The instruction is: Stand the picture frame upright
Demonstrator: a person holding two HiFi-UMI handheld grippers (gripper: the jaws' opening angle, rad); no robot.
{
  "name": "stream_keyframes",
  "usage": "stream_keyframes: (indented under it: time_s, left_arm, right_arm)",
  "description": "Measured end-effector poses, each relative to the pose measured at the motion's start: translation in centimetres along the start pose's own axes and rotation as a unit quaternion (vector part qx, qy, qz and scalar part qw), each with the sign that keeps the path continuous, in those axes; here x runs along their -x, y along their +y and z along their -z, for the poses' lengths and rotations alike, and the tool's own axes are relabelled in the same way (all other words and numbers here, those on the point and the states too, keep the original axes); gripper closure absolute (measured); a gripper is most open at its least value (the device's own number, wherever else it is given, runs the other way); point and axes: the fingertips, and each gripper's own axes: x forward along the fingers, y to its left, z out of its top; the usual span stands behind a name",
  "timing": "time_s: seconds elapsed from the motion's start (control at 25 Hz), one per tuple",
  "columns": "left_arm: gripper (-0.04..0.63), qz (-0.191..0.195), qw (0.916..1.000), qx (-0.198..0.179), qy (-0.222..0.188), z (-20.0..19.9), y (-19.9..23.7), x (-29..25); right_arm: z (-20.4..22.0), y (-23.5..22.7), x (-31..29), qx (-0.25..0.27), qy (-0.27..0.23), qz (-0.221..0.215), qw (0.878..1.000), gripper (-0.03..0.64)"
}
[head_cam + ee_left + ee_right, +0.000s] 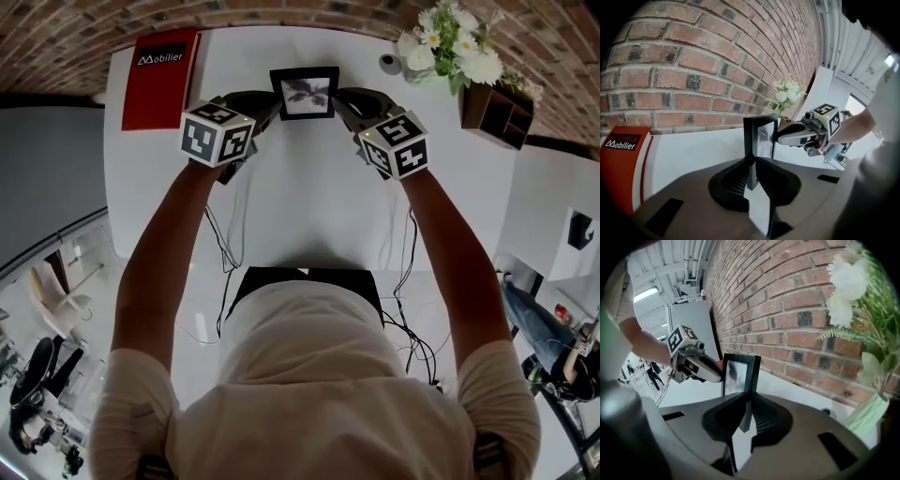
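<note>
While the one black rectangular picture frame [305, 92] is upright near the white table's [309, 206] far edge, left gripper [752, 171] and right gripper [743, 416] each pinch one side edge. One red panel [159, 75] reads "Mobilier". One white flower bunch [455, 42].

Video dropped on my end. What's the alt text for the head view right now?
The left gripper and right gripper each clamp one side edge of a small black picture frame at the far side of a white table. A red booklet lies far left and white flowers stand far right, by a brick wall.
</note>
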Motion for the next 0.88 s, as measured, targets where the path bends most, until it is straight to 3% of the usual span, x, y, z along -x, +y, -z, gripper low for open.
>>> stream_keyframes:
  time_s: [0.88]
  left_arm:
    - [0.555,-0.072,0.9901,-0.12,-0.01,-2.0,2.7,-2.2]
  right_arm:
    - [0.3,-2.5,-2.4,0.132,0.001,0.073,0.989,0.584]
